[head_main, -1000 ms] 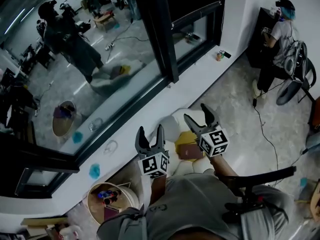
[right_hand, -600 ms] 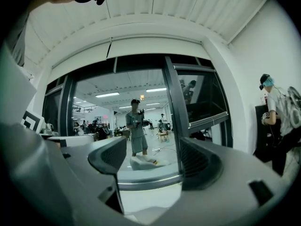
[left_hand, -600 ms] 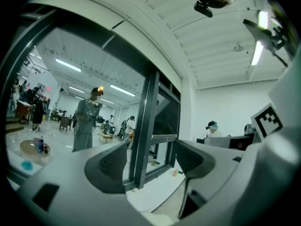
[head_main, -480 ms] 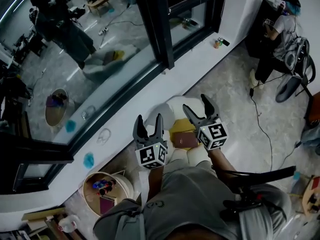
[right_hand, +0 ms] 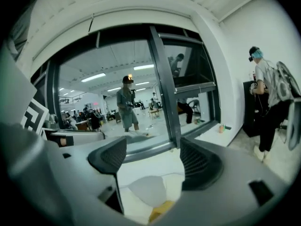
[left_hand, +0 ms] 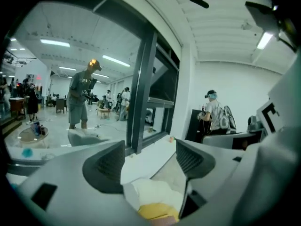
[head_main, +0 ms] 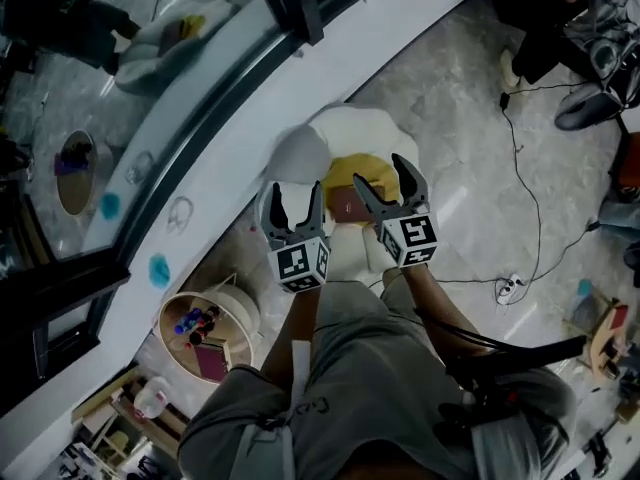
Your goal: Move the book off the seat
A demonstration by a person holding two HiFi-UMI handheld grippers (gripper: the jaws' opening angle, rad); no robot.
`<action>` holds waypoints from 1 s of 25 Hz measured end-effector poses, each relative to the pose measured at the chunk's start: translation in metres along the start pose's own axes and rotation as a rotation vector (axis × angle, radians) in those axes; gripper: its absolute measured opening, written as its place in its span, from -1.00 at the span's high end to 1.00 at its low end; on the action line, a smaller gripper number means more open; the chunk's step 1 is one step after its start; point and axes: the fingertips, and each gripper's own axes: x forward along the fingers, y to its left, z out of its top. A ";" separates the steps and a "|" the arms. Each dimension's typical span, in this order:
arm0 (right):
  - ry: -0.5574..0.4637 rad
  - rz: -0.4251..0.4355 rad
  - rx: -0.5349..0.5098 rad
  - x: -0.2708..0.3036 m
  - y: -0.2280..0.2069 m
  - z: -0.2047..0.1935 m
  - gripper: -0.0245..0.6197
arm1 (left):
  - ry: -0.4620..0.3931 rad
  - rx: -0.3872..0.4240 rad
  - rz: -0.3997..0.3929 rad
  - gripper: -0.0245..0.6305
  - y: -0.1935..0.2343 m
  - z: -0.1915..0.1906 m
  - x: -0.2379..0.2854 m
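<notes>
Partly, the book [head_main: 345, 204] hides behind the right gripper [head_main: 380, 171]; it and the left gripper [head_main: 294, 190] gape empty.

1. The seat [head_main: 375, 133] at frame centre is cream, with a yellow cushion [head_main: 350, 173] and a grey pillow [head_main: 298, 155].
2. The book [head_main: 347, 205] is dark reddish-brown.
3. The left gripper [head_main: 295, 193] and right gripper [head_main: 381, 173] are dark grey, and their cubes carry black-and-white square markers.
4. The floor [head_main: 450, 98] is marbled pale grey.

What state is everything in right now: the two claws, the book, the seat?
Left gripper: open, nothing between its jaws.
Right gripper: open, empty, close to the book.
Book: lying flat on the yellow cushion, not gripped.
Seat: upright by the window ledge, book on it.
</notes>
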 end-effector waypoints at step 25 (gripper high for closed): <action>0.403 -0.174 0.177 0.089 -0.160 -0.476 -0.21 | 0.489 -0.085 -0.084 -0.11 0.031 -0.481 0.158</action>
